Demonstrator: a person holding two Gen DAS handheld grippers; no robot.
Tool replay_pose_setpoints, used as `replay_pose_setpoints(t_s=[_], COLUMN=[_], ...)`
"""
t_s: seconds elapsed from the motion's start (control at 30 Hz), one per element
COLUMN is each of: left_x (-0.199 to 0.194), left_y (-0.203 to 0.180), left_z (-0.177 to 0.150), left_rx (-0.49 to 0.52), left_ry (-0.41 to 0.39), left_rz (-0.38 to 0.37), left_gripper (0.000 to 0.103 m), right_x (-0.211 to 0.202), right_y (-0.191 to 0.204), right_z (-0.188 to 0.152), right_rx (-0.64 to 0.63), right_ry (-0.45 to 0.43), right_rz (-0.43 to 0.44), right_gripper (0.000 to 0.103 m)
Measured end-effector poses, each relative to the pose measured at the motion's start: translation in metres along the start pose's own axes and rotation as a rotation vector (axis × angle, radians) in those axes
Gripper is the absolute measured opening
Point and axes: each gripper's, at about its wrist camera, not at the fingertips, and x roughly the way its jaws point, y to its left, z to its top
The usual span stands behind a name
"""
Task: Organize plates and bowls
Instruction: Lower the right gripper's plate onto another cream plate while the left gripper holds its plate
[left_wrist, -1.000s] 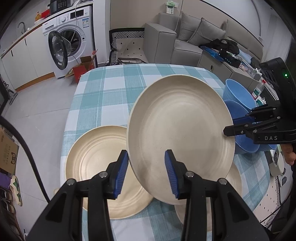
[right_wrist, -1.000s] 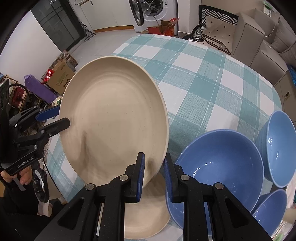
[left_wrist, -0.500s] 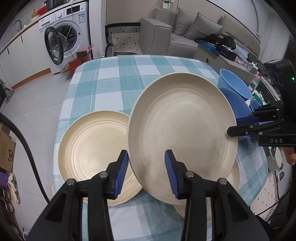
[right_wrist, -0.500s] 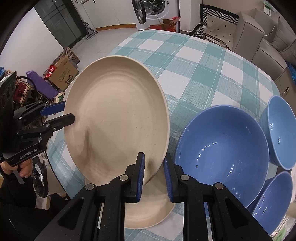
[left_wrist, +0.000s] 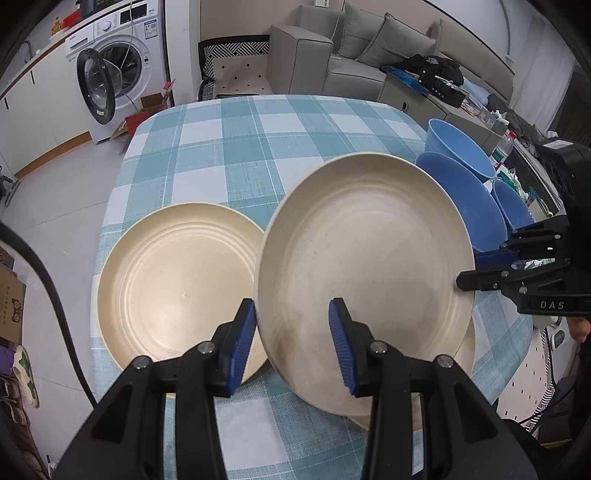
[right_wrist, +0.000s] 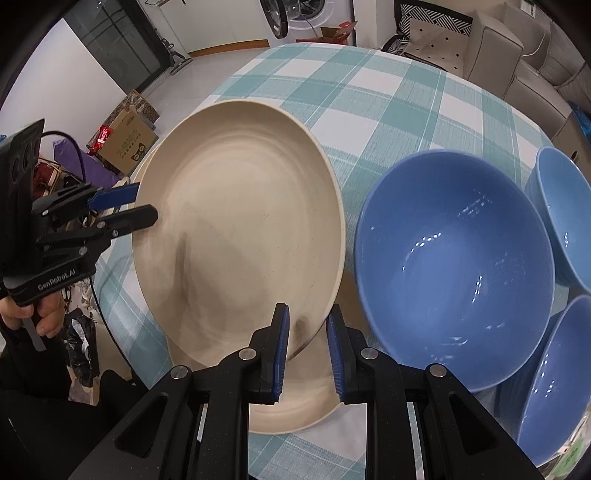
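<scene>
A cream plate is held tilted above the checked table between both grippers. My left gripper has its blue pads astride the plate's near rim; from the right wrist view its fingers pinch the plate's left edge. My right gripper is shut on the plate's opposite rim, also visible in the left wrist view. A second cream plate lies flat on the table at left. A third cream plate lies under the held one. Three blue bowls stand at right.
The table wears a teal and white checked cloth. Its far half is bare cloth. A washing machine and grey sofa stand beyond. A cardboard box lies on the floor.
The held plate has come down lower and tilted flatter over the table. Both grippers kept their hold and moved with it; the bowls now sit further right of the plate.
</scene>
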Motion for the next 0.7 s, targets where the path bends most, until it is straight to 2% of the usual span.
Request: replay_pose_setpoints(t_s=[0.7], left_x=[0.022], left_y=[-0.022], left_z=[-0.009], left_rx=[0.045], left_ry=[0.085], left_rz=[0.014], left_gripper=[0.039], right_x=[0.02], right_y=[-0.005], right_z=[-0.04], right_rx=[0.02], right_ry=[0.043], right_rz=[0.03], right_gripper=[0.021])
